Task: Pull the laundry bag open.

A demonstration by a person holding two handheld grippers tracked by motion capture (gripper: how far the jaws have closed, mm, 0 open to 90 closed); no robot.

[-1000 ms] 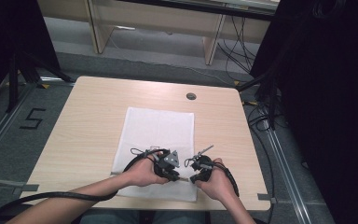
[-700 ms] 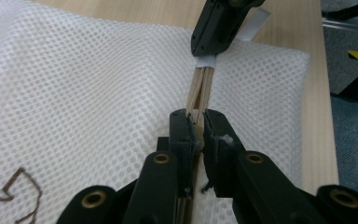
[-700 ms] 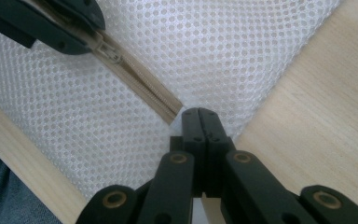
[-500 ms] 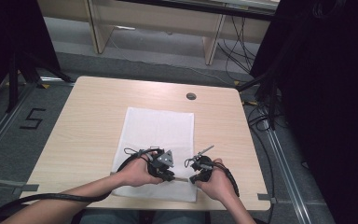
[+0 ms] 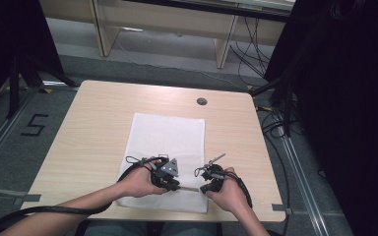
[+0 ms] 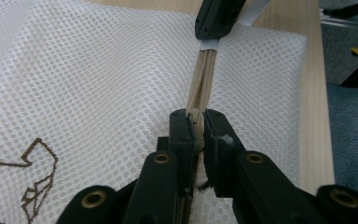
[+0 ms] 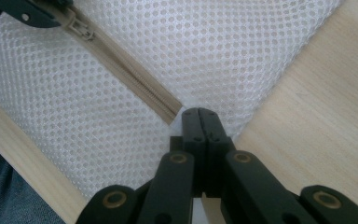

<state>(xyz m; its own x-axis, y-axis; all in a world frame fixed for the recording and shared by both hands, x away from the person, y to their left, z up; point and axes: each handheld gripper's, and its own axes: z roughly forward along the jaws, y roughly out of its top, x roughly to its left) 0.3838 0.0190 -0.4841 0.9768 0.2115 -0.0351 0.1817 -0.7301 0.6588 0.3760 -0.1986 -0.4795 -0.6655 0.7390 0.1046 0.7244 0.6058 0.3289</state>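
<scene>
- i have a white mesh bag (image 5: 167,152) lying flat on the table (image 5: 93,128), its near short side close to the table's near edge, right of the middle; the beige zipper (image 6: 204,77) runs along that near side.
- my left gripper (image 6: 196,122) is pinched shut on the zipper's slider or pull tab; i cannot tell which part sits between the pads.
- my right gripper (image 7: 199,120) is closed tight on the bag's corner at the zipper's end, near the bag's near right corner; the jaws meet with only thin fabric or tape between them.
- i judge the two grips work against each other: the right one anchors the end so the mesh stays taut, and the left one can draw the slider along the teeth without the bag bunching.
- the left gripper view shows the zipper tape lifted into a ridge, stretched straight to the other gripper's black tip (image 6: 216,18).
- the right gripper view shows the slider (image 7: 81,29) from the side, just under the left gripper's jaw, and the teeth between us look closed.
- the high view adds what neither gives: both hands, left (image 5: 140,182) and right (image 5: 229,194), low at the near edge, the grippers close together, and most of the bag lying smooth toward the far edge.
</scene>
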